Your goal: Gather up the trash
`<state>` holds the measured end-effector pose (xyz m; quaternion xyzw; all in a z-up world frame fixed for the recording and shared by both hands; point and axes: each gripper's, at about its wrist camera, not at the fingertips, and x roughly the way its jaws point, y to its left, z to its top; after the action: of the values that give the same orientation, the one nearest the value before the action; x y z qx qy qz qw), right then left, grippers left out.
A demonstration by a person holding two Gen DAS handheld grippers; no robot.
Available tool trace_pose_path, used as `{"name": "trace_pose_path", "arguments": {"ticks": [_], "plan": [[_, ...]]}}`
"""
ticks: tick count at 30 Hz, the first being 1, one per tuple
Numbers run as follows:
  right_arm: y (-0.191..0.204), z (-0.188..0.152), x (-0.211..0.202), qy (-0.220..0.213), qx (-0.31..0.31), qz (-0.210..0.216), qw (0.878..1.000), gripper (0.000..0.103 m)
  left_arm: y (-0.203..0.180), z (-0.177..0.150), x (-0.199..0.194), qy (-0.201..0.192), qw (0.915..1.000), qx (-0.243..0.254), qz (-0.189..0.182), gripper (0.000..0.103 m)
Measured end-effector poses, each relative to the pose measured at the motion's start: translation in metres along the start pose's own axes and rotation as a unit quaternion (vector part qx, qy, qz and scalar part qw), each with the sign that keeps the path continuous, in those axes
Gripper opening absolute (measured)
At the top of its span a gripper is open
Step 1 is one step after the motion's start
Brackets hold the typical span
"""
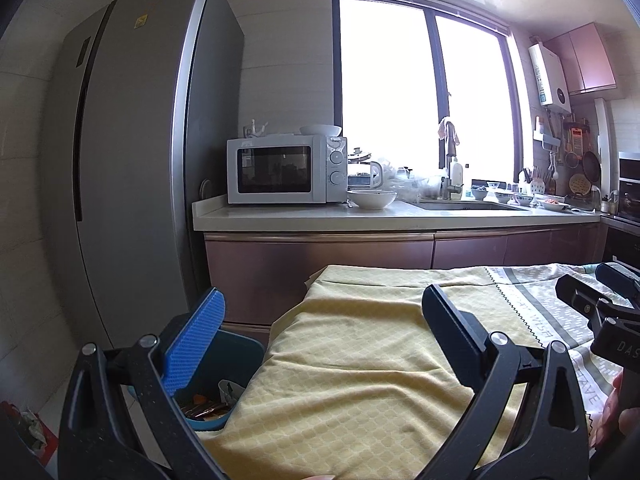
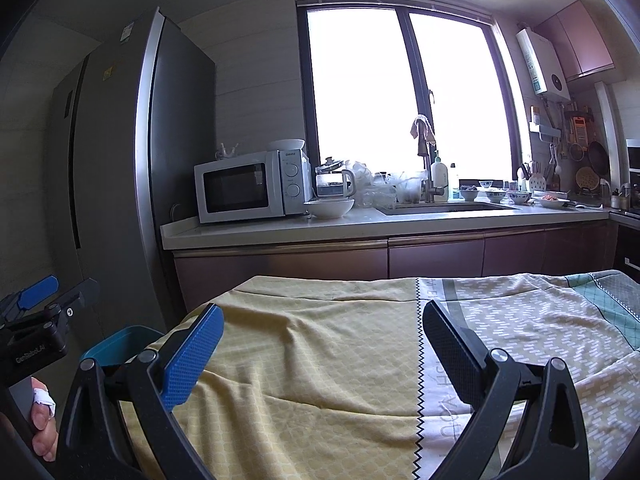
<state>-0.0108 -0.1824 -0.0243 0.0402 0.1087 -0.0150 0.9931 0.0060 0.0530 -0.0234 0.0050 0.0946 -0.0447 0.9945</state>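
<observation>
Left wrist view: the left gripper [image 1: 324, 332] has its two fingers spread wide with nothing between them, the blue-padded finger [image 1: 196, 344] at about 8 o'clock and the black finger [image 1: 452, 340] at about 4 o'clock. It is held level and looks along a table draped in a yellow patterned cloth [image 1: 360, 360]. The blue pad hangs over the cloth's left edge, above a blue bin [image 1: 236, 352] that stands on the floor just beside the table at 7 o'clock. Inside the bin lie wrappers [image 1: 208, 404], one orange and brown, one pale; these are the trash in sight. At 3 o'clock the right gripper [image 1: 600, 300] juts in from the frame edge, and fingertips of the hand [image 1: 612, 412] that carries it show below it at 4 o'clock.

In the right wrist view the right gripper [image 2: 324, 336] is likewise opened wide and empty, hovering level over the cloth [image 2: 320, 360], its blue pad at 8 o'clock, its black finger at 4 o'clock. No trash lies on the cloth in either view. The bin's rim [image 2: 116, 344] peeks out past the table corner at 8 o'clock. The left gripper [image 2: 40, 300] reaches in at 9 o'clock, and below it a hand [image 2: 42, 424] with a white bandage on one finger grips its handle at 7 o'clock.

Beyond the table at 12 o'clock runs a kitchen counter [image 1: 320, 216] with a white microwave [image 1: 280, 170] and a white bowl [image 1: 372, 198], and a tall grey fridge [image 1: 140, 160] stands at 10 o'clock.
</observation>
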Motion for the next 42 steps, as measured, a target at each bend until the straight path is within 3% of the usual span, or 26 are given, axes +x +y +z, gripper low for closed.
{"name": "trace_pose_path", "arguments": {"ticks": [42], "plan": [[0.0008, 0.0009, -0.0009, 0.0, 0.007, -0.005, 1.0, 0.096, -0.0027, 0.0014, 0.0, 0.001, 1.0, 0.004, -0.002, 0.097]]}}
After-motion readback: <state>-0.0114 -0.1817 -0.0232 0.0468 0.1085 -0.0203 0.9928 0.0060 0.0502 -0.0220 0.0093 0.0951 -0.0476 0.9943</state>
